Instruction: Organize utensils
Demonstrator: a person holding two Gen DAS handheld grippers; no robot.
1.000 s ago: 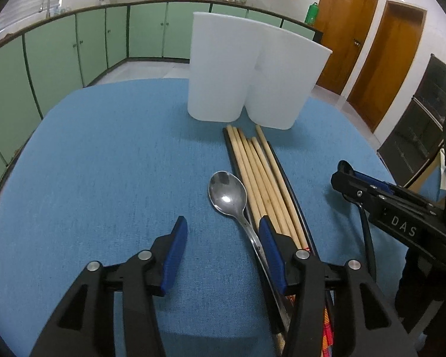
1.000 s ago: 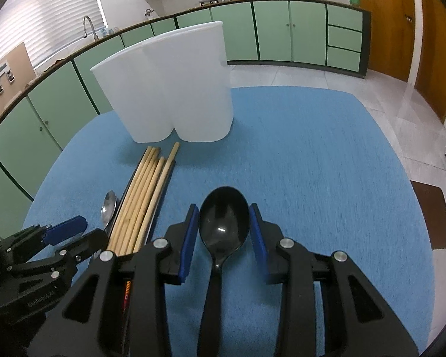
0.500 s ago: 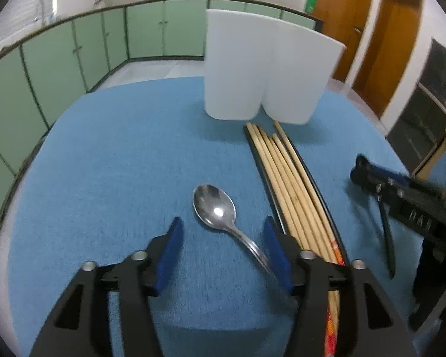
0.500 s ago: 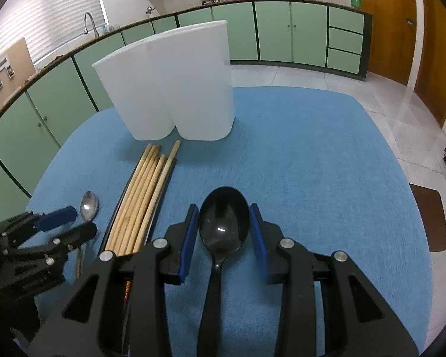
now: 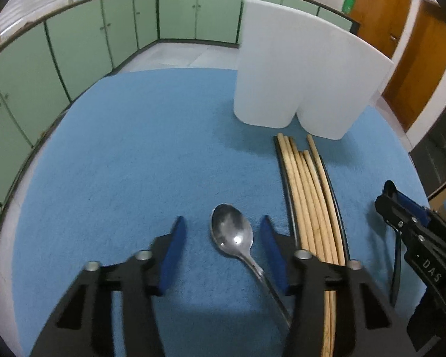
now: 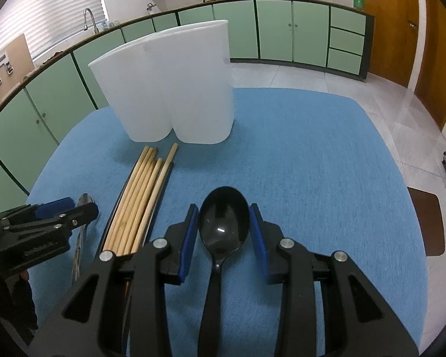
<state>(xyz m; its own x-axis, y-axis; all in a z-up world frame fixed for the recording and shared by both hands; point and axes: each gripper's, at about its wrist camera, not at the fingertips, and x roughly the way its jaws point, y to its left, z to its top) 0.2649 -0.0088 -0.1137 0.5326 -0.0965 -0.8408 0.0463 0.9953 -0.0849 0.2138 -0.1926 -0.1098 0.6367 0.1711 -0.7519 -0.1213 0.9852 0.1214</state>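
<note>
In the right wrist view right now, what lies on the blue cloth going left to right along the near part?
Left gripper → metal spoon → bundle of wooden chopsticks → black spoon, between the open fingers of the right gripper.

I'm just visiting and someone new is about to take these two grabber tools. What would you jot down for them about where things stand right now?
Left gripper: open, fingers on either side of the metal spoon lying on the blue cloth; not gripped yet.
Right gripper: open around the black spoon; whether the pads touch its bowl is unclear.
Wooden chopsticks: bundled flat on the cloth between the two spoons, tips toward the white holder.
Done: nothing visibly in the holder; its inside is hidden.
Left: grip each spoon and put it in the holder, then the chopsticks.
</note>
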